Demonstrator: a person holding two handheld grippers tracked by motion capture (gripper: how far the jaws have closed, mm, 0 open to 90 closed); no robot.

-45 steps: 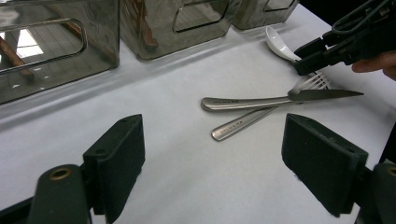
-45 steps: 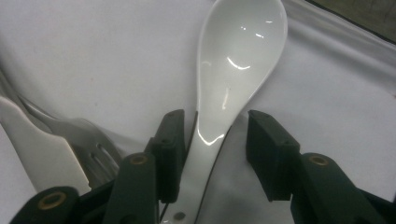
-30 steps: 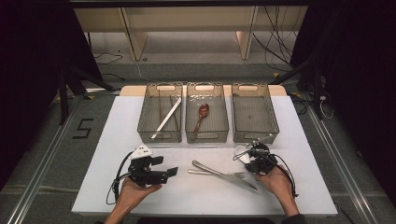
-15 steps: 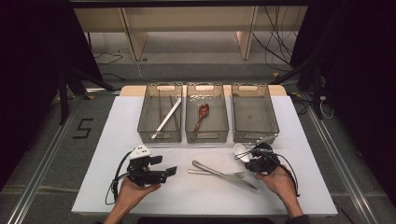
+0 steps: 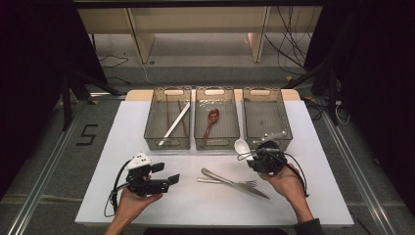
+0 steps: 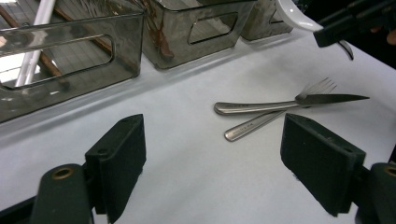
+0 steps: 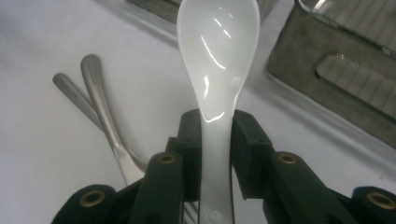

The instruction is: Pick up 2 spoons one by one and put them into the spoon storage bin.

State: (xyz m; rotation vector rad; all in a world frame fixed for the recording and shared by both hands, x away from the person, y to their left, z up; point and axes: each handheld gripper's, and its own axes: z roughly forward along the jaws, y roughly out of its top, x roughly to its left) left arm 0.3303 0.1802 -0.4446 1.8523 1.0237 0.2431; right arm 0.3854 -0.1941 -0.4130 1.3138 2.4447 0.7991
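Right gripper (image 5: 255, 155) jaws clamped on the glossy white ceramic soup spoon (image 7: 218, 60), now lifted off the table, just in front of the middle smoked-plastic bin (image 5: 217, 142) holding a brown spoon. Sorting drop likely next. Left gripper (image 5: 169, 180) idle, jaws wide apart.

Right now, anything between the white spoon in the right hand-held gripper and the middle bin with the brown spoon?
Nothing visible. The right hand-held gripper holds the white spoon just in front of the middle bin; only that bin's near wall lies ahead, so the spoon must pass over its rim. The fork and knife lie nearer the person.
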